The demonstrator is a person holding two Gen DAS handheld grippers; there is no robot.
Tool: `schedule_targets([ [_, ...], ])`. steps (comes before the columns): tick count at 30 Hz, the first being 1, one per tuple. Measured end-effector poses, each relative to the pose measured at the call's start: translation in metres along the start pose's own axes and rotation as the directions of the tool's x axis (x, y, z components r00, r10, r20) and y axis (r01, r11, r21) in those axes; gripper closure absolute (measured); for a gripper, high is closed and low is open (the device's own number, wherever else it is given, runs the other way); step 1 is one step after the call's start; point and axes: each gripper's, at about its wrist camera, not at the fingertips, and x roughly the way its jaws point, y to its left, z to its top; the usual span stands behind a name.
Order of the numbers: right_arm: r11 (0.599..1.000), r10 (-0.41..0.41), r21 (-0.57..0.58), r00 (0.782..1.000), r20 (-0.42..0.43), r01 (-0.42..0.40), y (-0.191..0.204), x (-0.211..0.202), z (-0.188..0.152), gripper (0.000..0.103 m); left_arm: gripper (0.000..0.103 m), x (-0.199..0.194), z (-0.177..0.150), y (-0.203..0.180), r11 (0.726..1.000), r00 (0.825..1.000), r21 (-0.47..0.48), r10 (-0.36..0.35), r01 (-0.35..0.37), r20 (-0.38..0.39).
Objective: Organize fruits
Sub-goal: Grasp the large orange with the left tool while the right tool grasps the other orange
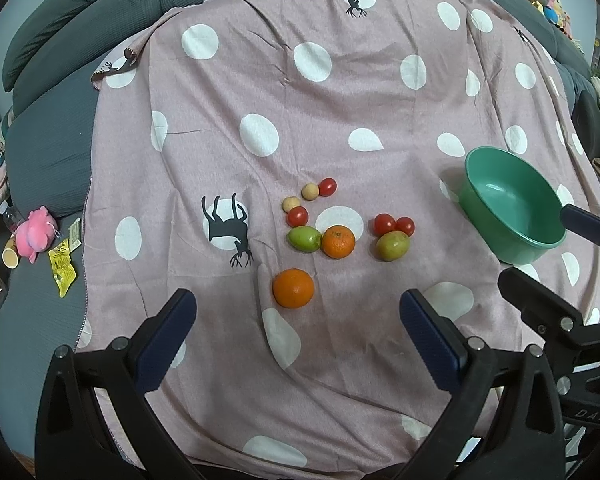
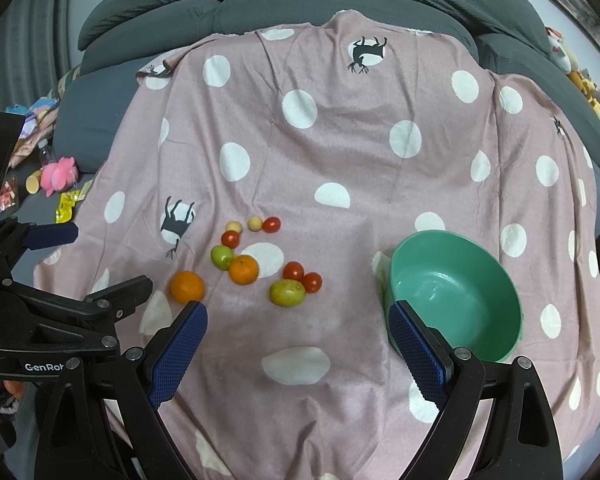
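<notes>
Left wrist view: fruits on the pink spotted blanket [image 1: 340, 112], green bowl [image 1: 512, 216] empty.
Both jaws wide, holding nothing. Nearest orange [image 1: 293, 289] looks firm, rollable; grip across its middle.

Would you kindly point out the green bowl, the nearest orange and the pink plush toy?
green bowl [image 2: 496, 264]: right wrist view, far rim.
nearest orange [image 1: 293, 288]: left wrist view, centre of peel.
pink plush toy [image 1: 34, 234]: left wrist view, body.

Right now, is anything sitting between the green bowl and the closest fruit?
No. In the right wrist view, only bare pink blanket lies between the green bowl and the nearest cherry tomato.
</notes>
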Motion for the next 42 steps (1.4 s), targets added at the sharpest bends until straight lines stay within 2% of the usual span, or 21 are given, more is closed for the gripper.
schedule_targets([
  [7,1.000,0.006,0.005,1.000,-0.002,-0.006,-0.001,0.001,0.003,0.010,0.001,0.006,-0.005,0.008,0.999,1.000,-0.020,-0.024,0.024,-0.002],
  [13,0.992,0.122,0.037,0.992,-0.034,-0.121,-0.007,0.021,-0.020,0.010,0.001,0.026,-0.030,0.028,0.991,0.993,-0.077,-0.116,0.114,-0.024],
  [15,0.984,0.176,0.042,0.982,-0.062,-0.174,-0.005,0.033,-0.029,0.010,0.001,0.036,-0.039,0.033,0.987,0.990,-0.096,-0.136,0.131,-0.045],
  [19,0.963,0.266,0.080,0.956,-0.122,-0.258,-0.003,0.059,-0.043,0.010,0.003,0.063,-0.055,0.041,0.970,0.976,-0.148,-0.207,0.195,-0.073],
  [21,0.944,0.321,0.128,0.937,-0.138,-0.305,-0.006,0.071,-0.044,0.011,0.007,0.071,-0.056,0.043,0.967,0.974,-0.151,-0.216,0.204,-0.073],
  [24,0.908,0.400,0.193,0.907,-0.134,-0.372,-0.009,0.087,-0.041,0.016,0.014,0.084,-0.052,0.041,0.968,0.973,-0.129,-0.224,0.215,-0.061],
  [27,0.880,0.452,0.228,0.883,-0.129,-0.417,-0.007,0.105,-0.036,0.021,0.028,0.097,-0.047,0.039,0.973,0.974,-0.078,-0.221,0.217,-0.053],
  [29,0.859,0.486,0.258,0.864,-0.133,-0.443,-0.005,0.120,-0.034,0.025,0.045,0.108,-0.043,0.036,0.972,0.970,-0.052,-0.234,0.230,-0.069],
  [33,0.830,0.526,0.309,0.835,-0.159,-0.465,-0.003,0.145,-0.030,0.032,0.048,0.127,-0.038,0.036,0.975,0.971,-0.029,-0.220,0.218,-0.092],
  [36,0.824,0.538,0.315,0.825,-0.172,-0.472,0.001,0.160,-0.027,0.035,0.048,0.135,-0.036,0.036,0.979,0.975,-0.002,-0.201,0.202,-0.095],
  [38,0.822,0.542,0.310,0.823,-0.172,-0.477,0.003,0.167,-0.022,0.037,0.052,0.140,-0.034,0.034,0.981,0.978,0.027,-0.188,0.191,-0.094],
  [40,0.833,0.528,0.297,0.831,-0.176,-0.467,0.006,0.176,-0.015,0.041,0.052,0.145,-0.033,0.032,0.984,0.981,0.051,-0.168,0.173,-0.097],
  [42,0.858,0.491,0.276,0.850,-0.191,-0.434,0.008,0.185,-0.007,0.042,0.050,0.150,-0.031,0.032,0.984,0.982,0.069,-0.157,0.165,-0.102],
])
